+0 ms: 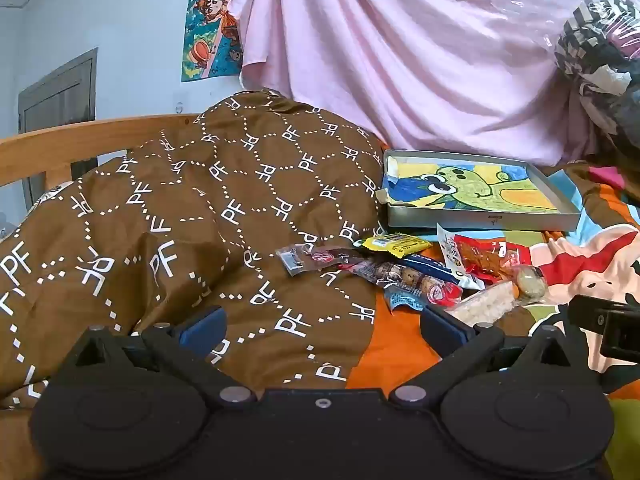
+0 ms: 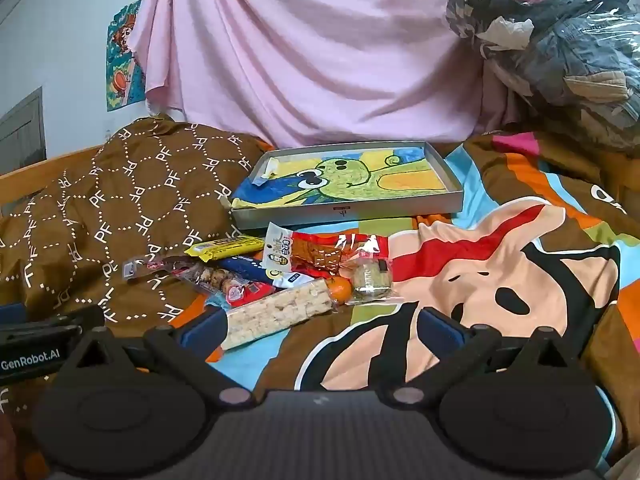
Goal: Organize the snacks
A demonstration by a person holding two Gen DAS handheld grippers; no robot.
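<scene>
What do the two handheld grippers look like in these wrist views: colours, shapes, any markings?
Both look alike. The left gripper and right gripper have matte black bodies with two round discs, angular black linkage arms joined by silver pins, and blue pads on the fingers. The left one's side, seen from the right wrist view, carries white "GenRobot.AI" lettering. No cables, hands or sleeves show.

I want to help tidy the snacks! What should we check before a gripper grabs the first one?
1. Left gripper open, nothing between its fingers: ok.
2. Right gripper open, holding nothing: ok.
3. Grey tray with the frog drawing has room, no snacks inside: ok.
4. Snacks easy to pick singly: not ok, the rice cracker pack and red packet lie in an overlapping pile.
5. Small orange free to lift: cannot tell, partly hidden.
</scene>
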